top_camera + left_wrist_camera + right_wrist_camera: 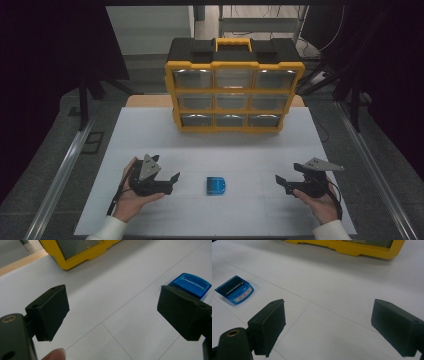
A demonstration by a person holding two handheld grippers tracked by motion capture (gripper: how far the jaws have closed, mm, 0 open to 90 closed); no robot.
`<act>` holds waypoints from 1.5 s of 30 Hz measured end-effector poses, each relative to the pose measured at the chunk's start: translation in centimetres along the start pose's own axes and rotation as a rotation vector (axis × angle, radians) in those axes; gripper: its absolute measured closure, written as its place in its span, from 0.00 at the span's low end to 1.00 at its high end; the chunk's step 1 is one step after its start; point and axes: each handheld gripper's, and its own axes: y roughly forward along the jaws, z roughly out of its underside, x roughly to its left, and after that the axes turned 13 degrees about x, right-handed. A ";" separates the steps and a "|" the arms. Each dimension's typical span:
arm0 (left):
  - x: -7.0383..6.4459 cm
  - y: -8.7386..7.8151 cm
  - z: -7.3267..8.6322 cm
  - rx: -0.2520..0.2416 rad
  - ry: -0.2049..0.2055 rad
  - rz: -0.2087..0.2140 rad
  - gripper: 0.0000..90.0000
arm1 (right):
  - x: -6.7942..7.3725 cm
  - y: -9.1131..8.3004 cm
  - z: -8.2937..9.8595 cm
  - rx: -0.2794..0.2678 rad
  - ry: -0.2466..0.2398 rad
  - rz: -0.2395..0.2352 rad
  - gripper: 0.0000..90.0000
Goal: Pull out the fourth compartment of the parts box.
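From above, the blue card (216, 185) lies flat on the counter (250, 150) between both grippers, nearer the left gripper (170, 181). In the left gripper view, wide-open empty fingers (50, 311) see it ahead-right. In the right gripper view, the right gripper's open, empty fingers (268, 325) see it far left.

No text can be read for certain anywhere. The small blue case (235, 290), at the left edge of the right gripper view, carries a line of white print across its translucent lid and a pale label strip with faint reddish marks along its near edge, but both are too small and blurred to make out. In the left gripper view the same blue case (191, 285) sits at the upper right with a row of white lettering on top, equally unreadable. The yellow organizer (234, 95) at the upper centre of the high view bears no legible brand or number.
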 end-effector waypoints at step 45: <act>-4.1 1.5 -3.3 -0.008 0.238 -0.078 0.14 | -0.3 0.1 0.2 0.018 0.008 0.013 0.15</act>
